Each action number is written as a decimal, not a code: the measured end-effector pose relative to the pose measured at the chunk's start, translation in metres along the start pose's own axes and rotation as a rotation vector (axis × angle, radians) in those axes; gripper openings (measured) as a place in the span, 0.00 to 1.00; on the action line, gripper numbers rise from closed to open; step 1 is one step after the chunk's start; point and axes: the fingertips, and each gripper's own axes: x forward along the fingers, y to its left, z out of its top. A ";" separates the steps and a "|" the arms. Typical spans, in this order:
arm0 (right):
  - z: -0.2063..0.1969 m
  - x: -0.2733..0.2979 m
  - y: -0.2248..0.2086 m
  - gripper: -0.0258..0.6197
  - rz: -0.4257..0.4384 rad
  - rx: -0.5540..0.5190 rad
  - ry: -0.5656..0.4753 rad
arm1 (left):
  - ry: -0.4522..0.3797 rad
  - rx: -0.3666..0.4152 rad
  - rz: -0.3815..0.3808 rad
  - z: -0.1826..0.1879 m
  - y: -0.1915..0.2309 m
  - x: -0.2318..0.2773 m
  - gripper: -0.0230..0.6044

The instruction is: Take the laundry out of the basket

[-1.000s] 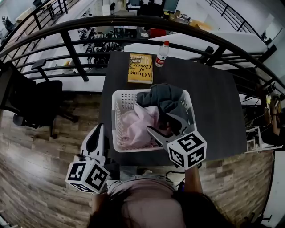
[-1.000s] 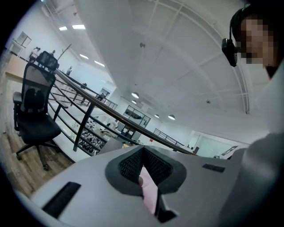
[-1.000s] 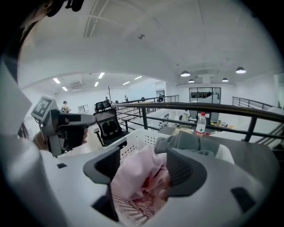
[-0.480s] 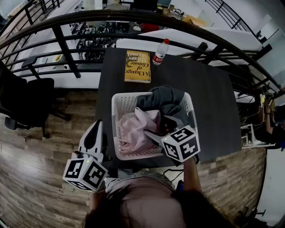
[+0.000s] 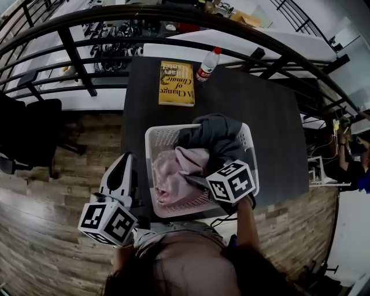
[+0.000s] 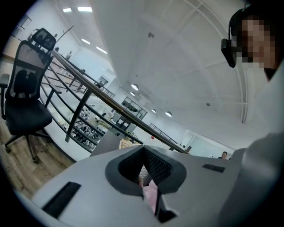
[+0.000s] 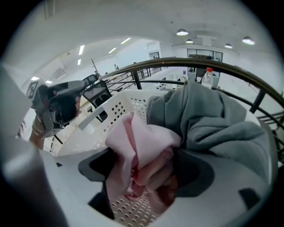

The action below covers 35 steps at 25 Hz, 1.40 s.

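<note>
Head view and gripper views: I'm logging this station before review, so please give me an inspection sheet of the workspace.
Surface: dark table, bare apart from the things listed.
Job's things: white basket holding a pink garment and a grey garment.
Clutter: yellow book and a plastic bottle at the far edge.
Grippers: right gripper is down in the basket; its jaws have just been opening, with the pink garment between them. Left gripper is shut and empty, beside the basket.
Cables: nothing seen on the table.
Surroundings: black railing, office chair, wood floor.
</note>
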 end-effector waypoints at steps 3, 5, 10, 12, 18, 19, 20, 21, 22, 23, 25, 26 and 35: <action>-0.007 0.018 0.001 0.66 0.010 -0.007 0.071 | 0.022 -0.007 -0.015 -0.001 0.002 0.011 0.04; -0.009 0.030 0.001 0.67 0.014 -0.020 0.111 | 0.035 -0.011 -0.019 -0.001 0.005 0.017 0.04; -0.018 0.055 -0.001 0.67 0.021 -0.016 0.197 | 0.047 -0.025 -0.021 0.001 0.015 0.026 0.04; -0.023 0.065 -0.002 0.67 0.033 -0.004 0.226 | 0.048 -0.029 -0.018 0.001 0.021 0.028 0.04; -0.031 0.087 -0.003 0.68 0.071 0.033 0.303 | 0.053 -0.044 -0.009 0.002 0.031 0.033 0.04; -0.032 0.090 -0.004 0.68 0.073 0.038 0.317 | 0.054 -0.046 -0.009 0.001 0.032 0.034 0.04; -0.034 0.094 -0.005 0.68 0.074 0.041 0.332 | 0.056 -0.048 -0.009 0.001 0.034 0.035 0.04; -0.035 0.098 -0.006 0.68 0.073 0.045 0.347 | 0.057 -0.049 -0.009 0.001 0.035 0.036 0.04; -0.036 0.102 -0.007 0.68 0.069 0.050 0.363 | 0.059 -0.050 -0.010 0.000 0.035 0.036 0.04; -0.038 0.105 -0.009 0.68 0.061 0.055 0.376 | 0.060 -0.051 -0.011 0.000 0.036 0.037 0.04; -0.040 0.109 -0.011 0.67 0.038 0.053 0.391 | 0.060 -0.053 -0.013 0.000 0.036 0.037 0.04; -0.039 0.110 -0.012 0.59 0.025 0.040 0.389 | 0.059 -0.054 -0.013 0.001 0.036 0.037 0.04; -0.020 0.088 -0.002 0.18 -0.041 -0.098 0.305 | 0.054 -0.055 -0.010 0.002 0.039 0.035 0.04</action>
